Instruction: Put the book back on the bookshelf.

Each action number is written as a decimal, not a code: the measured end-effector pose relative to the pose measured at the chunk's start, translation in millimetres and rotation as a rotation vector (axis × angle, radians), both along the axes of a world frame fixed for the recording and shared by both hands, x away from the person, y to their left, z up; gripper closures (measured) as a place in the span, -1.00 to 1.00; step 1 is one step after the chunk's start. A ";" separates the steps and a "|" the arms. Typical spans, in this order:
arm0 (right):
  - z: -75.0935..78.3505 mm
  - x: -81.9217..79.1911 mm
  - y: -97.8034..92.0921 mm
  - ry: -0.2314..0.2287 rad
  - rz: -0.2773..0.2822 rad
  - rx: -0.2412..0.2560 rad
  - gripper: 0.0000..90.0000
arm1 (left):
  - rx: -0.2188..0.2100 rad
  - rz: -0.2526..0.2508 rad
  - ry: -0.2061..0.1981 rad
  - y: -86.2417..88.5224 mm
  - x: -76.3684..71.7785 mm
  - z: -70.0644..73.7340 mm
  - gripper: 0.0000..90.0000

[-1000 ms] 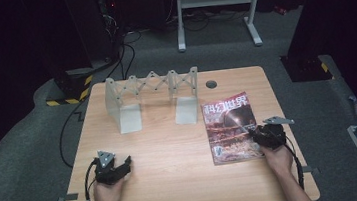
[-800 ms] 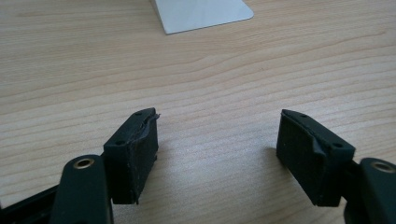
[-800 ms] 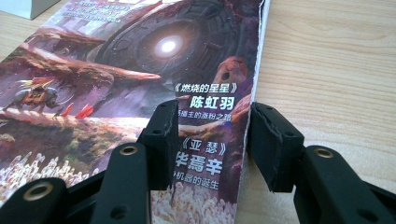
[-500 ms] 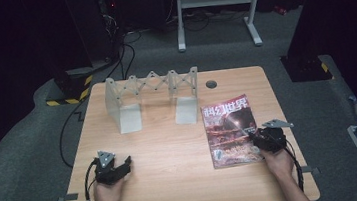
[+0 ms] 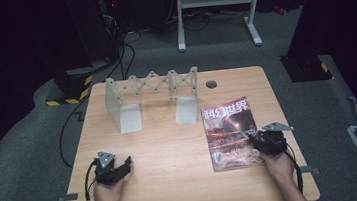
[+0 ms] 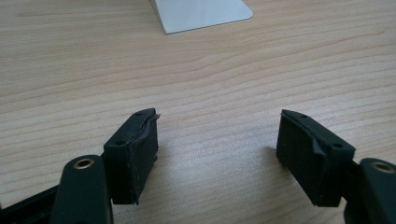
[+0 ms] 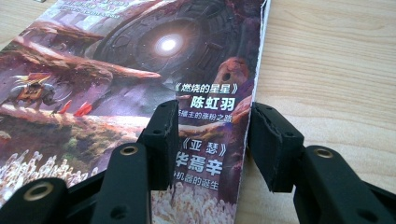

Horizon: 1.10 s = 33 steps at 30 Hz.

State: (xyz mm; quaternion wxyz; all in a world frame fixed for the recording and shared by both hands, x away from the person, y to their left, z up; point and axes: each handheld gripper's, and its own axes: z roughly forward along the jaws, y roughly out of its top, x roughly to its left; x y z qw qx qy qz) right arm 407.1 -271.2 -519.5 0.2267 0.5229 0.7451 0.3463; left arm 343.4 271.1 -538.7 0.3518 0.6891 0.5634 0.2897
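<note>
From the high view, a glossy magazine with a dark science-fiction cover [image 5: 231,132] lay flat on the right half of the pale wooden table [image 5: 175,181], its lower right edge met by the black right gripper [image 5: 254,139] held in the person's right hand [image 5: 277,163]. The black left gripper [image 5: 123,165] rested on bare wood near the front left of the table, in the person's left hand [image 5: 107,196], well apart from the magazine. A white folding rack with a zigzag lattice back [image 5: 152,99] stood toward the far edge. In the left gripper view, the left gripper [image 6: 217,140] had its jaws spread wide over bare wood, with nothing between them, and a corner of the rack's white foot [image 6: 201,13] lay ahead. In the right gripper view, the right gripper [image 7: 212,133] had its jaws apart, one resting on the magazine [image 7: 140,70] cover and the other on the table just beside its page edge, straddling that edge without pinching it.
</note>
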 end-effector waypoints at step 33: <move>-2.0 -43.9 3.9 -0.023 0.003 -0.004 0.20 | 0.000 -0.002 0.005 0.3 -0.4 0.6 -0.31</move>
